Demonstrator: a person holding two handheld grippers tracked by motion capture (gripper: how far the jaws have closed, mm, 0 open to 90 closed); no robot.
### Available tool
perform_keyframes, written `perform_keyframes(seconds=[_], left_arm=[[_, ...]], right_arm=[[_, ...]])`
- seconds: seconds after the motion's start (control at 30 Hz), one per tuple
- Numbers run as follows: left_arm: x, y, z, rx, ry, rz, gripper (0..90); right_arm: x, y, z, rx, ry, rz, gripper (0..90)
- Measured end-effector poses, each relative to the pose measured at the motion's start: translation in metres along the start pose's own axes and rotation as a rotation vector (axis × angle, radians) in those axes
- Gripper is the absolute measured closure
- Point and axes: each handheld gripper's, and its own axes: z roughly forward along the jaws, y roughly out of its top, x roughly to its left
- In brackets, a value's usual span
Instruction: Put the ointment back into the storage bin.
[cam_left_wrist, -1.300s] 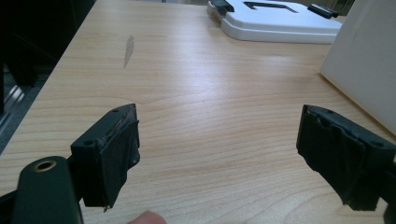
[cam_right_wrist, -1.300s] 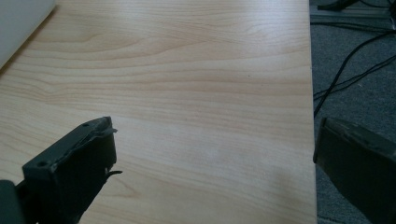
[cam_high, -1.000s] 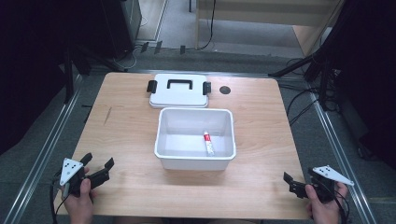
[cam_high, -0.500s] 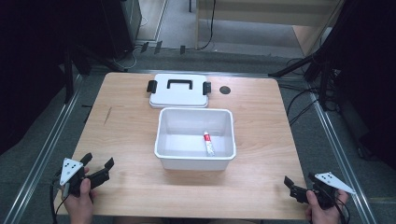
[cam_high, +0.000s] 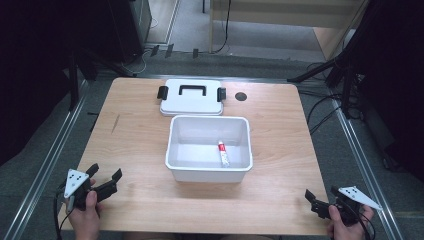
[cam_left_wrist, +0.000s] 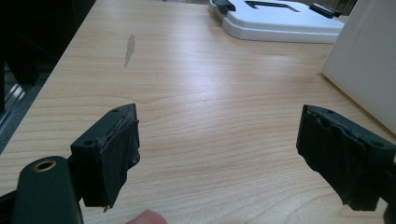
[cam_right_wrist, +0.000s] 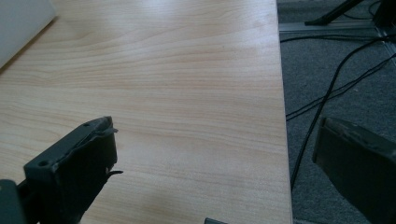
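Tube (cam_high: 223, 153) lies inside bin (cam_high: 172, 150), seen from high view; left gripper (cam_high: 104, 178), right gripper (cam_high: 321, 196) jaws open, empty.

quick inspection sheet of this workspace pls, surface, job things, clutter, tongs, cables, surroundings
surface: wooden table, a short mark near its left edge
job's things: open white bin at centre, small tube lying inside; lid flat behind it, black handle up
clutter: nothing seen
grippers: left tongs and right tongs both open, empty, at the near corners
cables: black cables on the floor, right of the table
surroundings: grey carpet, metal rails, dark stands
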Motion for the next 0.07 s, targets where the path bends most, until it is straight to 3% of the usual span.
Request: perform_keyframes(seconds=[0.07], left_arm=[[0.0000, 0.0000, 0.0000, 0.000, 0.000, 0.000, 14.2]], right_arm=[[0.0007, 0.0003, 0.0002, 0.004, -0.003, -0.005, 0.0]])
